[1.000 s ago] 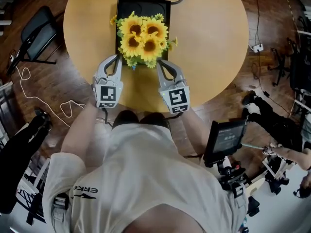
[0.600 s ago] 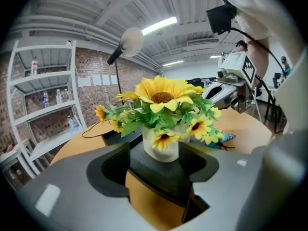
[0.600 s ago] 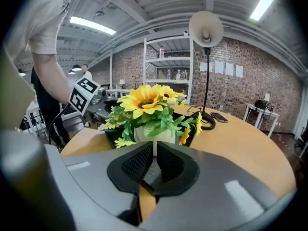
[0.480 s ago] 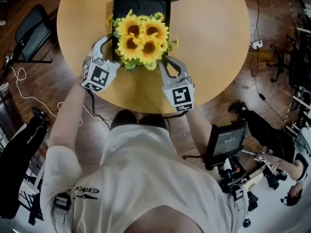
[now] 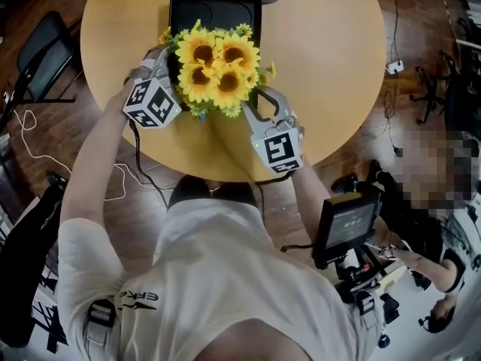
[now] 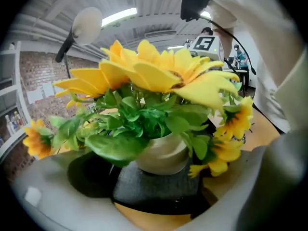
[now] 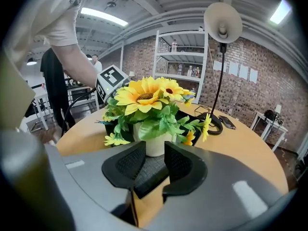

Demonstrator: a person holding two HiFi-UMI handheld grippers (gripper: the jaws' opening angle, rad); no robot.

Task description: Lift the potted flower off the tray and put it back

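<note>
Two tongs flank the target | right tongs [image 7: 154,150]: pads slightly parted, just been opening, tray corner in the gap, unpinched | left tongs [image 6: 154,186]: spread wide, just opened, pot between, untouched – likely a release | potted flower [image 5: 214,66] stands on black tray [image 5: 218,10] | round wooden desk [image 5: 331,66] | beyond: lamp [image 7: 222,20], shelf [image 7: 180,61], brick wall [image 7: 250,57]

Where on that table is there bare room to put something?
Bare: the wide stretch right of the black tray, out to the table rim; a smaller patch left of the tray. Crowded: around the potted flower, where the left gripper and right gripper flank it.
</note>
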